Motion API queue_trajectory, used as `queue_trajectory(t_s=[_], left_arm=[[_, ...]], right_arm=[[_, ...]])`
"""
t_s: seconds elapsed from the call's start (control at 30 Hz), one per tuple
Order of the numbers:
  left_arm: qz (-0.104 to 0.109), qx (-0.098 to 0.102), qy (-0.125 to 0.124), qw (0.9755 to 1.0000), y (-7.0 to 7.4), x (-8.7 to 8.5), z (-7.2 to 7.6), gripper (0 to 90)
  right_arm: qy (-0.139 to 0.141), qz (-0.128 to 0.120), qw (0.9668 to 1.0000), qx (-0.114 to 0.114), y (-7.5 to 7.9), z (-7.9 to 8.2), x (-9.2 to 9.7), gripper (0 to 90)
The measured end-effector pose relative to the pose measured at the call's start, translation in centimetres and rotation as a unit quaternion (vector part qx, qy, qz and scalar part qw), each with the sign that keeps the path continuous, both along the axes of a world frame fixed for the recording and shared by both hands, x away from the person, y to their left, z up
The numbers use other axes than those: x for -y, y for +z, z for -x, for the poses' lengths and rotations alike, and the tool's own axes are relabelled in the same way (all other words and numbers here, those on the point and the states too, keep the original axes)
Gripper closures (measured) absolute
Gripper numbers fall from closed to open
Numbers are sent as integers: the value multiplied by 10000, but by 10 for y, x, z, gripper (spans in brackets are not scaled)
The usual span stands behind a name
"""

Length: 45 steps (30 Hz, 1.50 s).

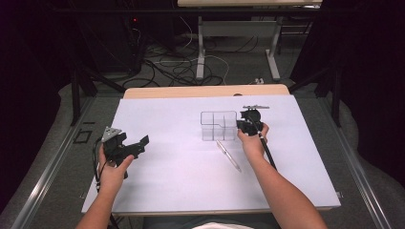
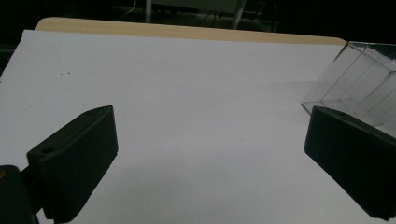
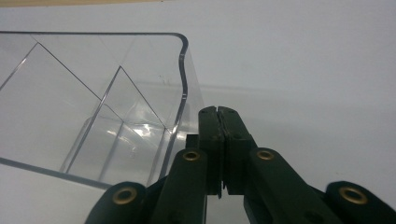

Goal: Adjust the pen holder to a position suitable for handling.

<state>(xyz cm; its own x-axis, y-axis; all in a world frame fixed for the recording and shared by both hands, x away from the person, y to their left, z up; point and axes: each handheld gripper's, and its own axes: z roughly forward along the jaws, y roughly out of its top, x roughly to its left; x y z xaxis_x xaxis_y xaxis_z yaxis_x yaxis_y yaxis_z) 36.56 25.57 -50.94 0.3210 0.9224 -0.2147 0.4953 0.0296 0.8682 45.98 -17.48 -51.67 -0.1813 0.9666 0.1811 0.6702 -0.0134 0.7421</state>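
Clear divided organizer box [image 1: 218, 126]: upright on white sheet [image 1: 181, 181], centre-right of table, compartments bare.
Right gripper [image 1: 249, 125]: at box's right wall, jaws pressed together, nothing between them; in right gripper view, tips [image 3: 218, 112] just beside rounded corner of box [image 3: 93, 107].
Pen [image 1: 229, 156]: lies on sheet just in front of box, slanted, beside right hand [image 1: 253, 140].
Left gripper [image 1: 136, 144]: well apart at sheet's left, jaws wide apart, holding nothing; in left gripper view, bare sheet between jaws, box [image 2: 359, 84] at far right.
Wooden table edge [image 1: 205, 90]: behind sheet.
Cables [image 1: 167, 67]: on floor beyond table.

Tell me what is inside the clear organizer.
The clear organizer shows bare dividers and empty compartments; the pen lies outside it. The right gripper covers its near corner.
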Motion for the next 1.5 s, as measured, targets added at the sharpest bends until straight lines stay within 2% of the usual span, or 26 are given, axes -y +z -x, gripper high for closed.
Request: queue_trajectory(t_s=[0.1,0.3,0.63,0.87,0.93,1.1,1.27,1.4,1.47,1.5], left_arm=[[-7,-27,-5,10000,0,0,0,27],[-17,-59,-27,10000,-1,1,-1,27],[-5,-71,-28,10000,-2,1,-2,27],[-5,-85,-38,10000,-2,2,-1,27],[-2,-91,-35,10000,-2,2,-2,27],[0,-74,-29,10000,-3,1,-2,27],[-14,-86,-28,10000,-2,1,-1,28],[-11,-85,-33,10000,-2,2,-1,27],[-33,-69,-47,10000,-2,2,-1,28],[-58,-82,-62,9999,-2,2,-1,28]], right_arm=[[243,-31,9996,103,0,-4,-8,882],[423,-50,9990,126,0,-9,-16,879],[396,-115,9991,-5,-1,-14,-18,880],[521,29,9986,80,0,-15,-28,871],[482,152,9987,112,1,-15,-29,846],[450,128,9988,174,5,-13,-27,787],[464,278,9979,348,13,-8,-24,689],[460,207,9978,435,18,-5,-23,642],[414,190,9978,478,21,-2,-22,591],[476,157,9976,473,24,0,-19,546]])
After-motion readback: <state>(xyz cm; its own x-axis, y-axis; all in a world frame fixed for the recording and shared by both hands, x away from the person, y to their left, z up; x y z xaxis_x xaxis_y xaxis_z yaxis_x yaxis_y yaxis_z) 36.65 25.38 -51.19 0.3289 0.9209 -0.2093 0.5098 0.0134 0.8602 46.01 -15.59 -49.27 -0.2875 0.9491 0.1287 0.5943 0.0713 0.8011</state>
